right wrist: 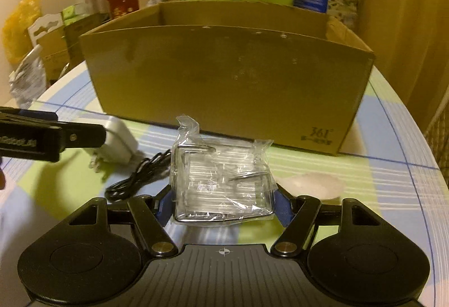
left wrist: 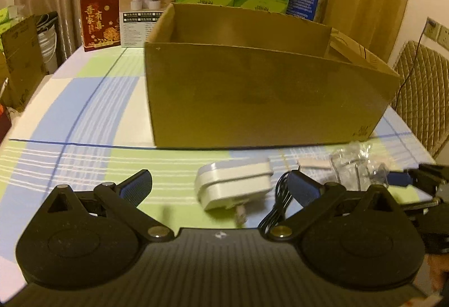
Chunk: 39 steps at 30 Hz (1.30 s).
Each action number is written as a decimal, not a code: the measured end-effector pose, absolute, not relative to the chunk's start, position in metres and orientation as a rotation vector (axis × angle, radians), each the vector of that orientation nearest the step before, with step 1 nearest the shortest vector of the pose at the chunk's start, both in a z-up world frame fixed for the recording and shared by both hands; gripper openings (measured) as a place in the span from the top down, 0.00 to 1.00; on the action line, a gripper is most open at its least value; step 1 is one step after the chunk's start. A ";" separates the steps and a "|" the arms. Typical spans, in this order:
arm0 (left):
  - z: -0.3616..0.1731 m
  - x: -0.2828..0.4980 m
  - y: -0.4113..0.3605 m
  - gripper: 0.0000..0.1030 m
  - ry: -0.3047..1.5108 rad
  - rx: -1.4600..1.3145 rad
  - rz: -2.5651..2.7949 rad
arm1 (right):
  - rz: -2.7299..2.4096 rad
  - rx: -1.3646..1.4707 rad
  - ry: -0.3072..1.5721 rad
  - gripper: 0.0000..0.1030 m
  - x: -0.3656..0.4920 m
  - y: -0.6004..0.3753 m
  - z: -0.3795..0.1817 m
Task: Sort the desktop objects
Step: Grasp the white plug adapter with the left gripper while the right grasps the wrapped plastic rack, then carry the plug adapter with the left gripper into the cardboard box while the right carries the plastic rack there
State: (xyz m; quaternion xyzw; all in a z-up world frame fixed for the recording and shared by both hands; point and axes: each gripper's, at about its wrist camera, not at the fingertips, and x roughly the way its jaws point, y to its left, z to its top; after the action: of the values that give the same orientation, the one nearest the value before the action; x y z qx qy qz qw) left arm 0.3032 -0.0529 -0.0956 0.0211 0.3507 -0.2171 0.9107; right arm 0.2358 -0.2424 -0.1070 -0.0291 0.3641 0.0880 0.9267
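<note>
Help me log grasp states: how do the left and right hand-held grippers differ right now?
The left hand-held gripper is open and empty; the right hand-held gripper is shut on the clear plastic packet. The left faces the white adapter, not holding it. Both are low over the table, before the cardboard box.

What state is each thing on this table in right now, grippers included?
Left gripper: open, holding nothing.
Right gripper: shut on the clear packet.
Clear packet: crinkled, clamped between the fingers.
Cardboard box: open-topped, upright; contents hidden.
White adapter: lying on the tablecloth, not held.
Black cable: loosely coiled beside the adapter.
Tablecloth: spread flat.
</note>
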 end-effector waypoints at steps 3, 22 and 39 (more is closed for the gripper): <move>-0.101 0.310 -0.059 0.03 0.726 0.021 -0.425 | 0.175 -0.054 0.743 0.35 0.237 -0.246 -0.105; -0.120 0.318 -0.076 0.36 0.763 0.066 -0.401 | 0.170 -0.012 0.762 0.35 0.245 -0.248 -0.108; -0.112 0.308 -0.082 0.39 0.742 0.098 -0.437 | 0.164 -0.001 0.745 0.35 0.243 -0.247 -0.106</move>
State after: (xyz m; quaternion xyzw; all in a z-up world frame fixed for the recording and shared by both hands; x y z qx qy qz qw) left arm 0.3076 -0.0823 -0.1123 0.0473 0.3595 -0.2119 0.9076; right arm 0.2428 -0.2474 -0.1059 -0.0004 0.3635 0.0801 0.9282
